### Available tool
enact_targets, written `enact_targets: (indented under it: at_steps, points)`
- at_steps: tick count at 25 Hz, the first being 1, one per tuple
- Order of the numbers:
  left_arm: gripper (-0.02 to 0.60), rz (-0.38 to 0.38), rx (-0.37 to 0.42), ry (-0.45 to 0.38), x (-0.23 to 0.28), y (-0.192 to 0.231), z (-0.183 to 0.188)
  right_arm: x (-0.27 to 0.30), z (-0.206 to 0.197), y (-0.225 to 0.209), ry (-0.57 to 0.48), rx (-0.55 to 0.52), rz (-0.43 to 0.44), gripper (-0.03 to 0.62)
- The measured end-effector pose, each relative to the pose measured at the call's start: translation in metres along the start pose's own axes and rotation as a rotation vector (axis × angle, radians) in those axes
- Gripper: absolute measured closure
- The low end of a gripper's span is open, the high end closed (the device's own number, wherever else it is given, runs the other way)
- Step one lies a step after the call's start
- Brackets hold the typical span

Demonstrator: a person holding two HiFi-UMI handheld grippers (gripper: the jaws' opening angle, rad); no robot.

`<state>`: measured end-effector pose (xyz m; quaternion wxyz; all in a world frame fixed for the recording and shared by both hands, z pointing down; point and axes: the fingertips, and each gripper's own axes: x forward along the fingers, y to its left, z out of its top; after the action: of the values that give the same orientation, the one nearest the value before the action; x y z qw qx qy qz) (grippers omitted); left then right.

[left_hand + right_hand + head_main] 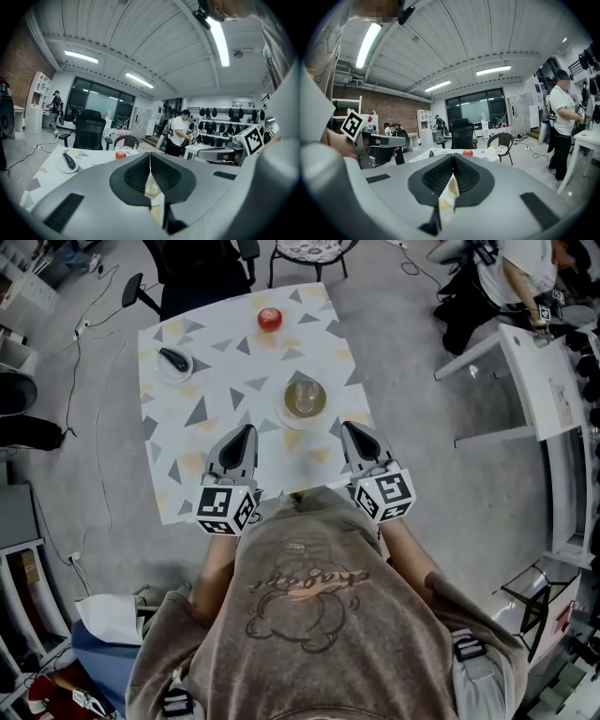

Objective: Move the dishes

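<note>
Both grippers hang over the near edge of the tabletop (234, 381), side by side and pointing toward its far edge. The left gripper (244, 433) and the right gripper (350, 429) each have their jaws pressed together on nothing. With every dish lying untouched, this looks like a ready stance before any pick. Just ahead of the two grippers and between them, near the tabletop's middle, a white plate (284, 414) carries a clear glass bowl (305, 396). Its place between the grippers makes it the likely first dish. A small plate (165, 374) holding a dark utensil (175, 358) sits by the far left corner, and a red fruit (270, 319) lies by the far edge. The jaws would have to part before either gripper could take a rim.
</note>
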<state>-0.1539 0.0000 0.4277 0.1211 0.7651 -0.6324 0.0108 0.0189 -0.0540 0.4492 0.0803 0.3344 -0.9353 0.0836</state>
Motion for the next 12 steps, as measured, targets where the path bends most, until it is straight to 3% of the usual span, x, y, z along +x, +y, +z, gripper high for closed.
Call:
enact_targets:
  at_steps: [7,12]
  points:
    - [0.561,0.038,0.001,0.003,0.019,0.009,0.007,0.025,-0.001,-0.015,0.02,-0.012,0.058,0.594]
    - [0.561,0.057,0.0,0.0,0.032,0.014,0.01,0.043,-0.004,-0.021,0.03,-0.014,0.112,0.515]
